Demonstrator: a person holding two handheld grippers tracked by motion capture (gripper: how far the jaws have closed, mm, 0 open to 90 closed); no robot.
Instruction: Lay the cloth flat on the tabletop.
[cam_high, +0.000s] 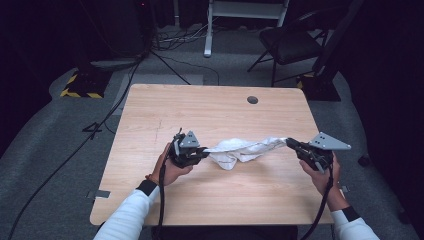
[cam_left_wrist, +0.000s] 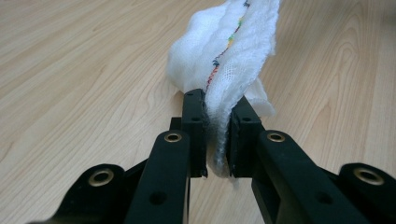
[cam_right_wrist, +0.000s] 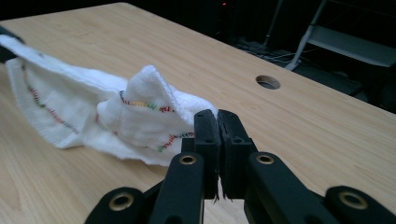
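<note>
A white cloth (cam_high: 243, 148) with a multicoloured stitched hem hangs stretched between both grippers just above the wooden table (cam_high: 210, 107). My left gripper (cam_high: 204, 150) is shut on its left end; in the left gripper view the cloth (cam_left_wrist: 229, 51) is bunched between the black pads (cam_left_wrist: 195, 123). My right gripper (cam_high: 290, 142) is shut on the right end. In the right gripper view the cloth (cam_right_wrist: 116, 112) runs off to the left from the closed jaws, and its middle sags toward the tabletop (cam_right_wrist: 303, 126).
A round cable hole (cam_high: 252, 100) sits near the table's far right. Beyond the table are a folding chair (cam_high: 290, 42), a white stand (cam_high: 240, 15) and cables on the grey floor. A person's hands and white sleeves (cam_high: 127, 217) come in from the near edge.
</note>
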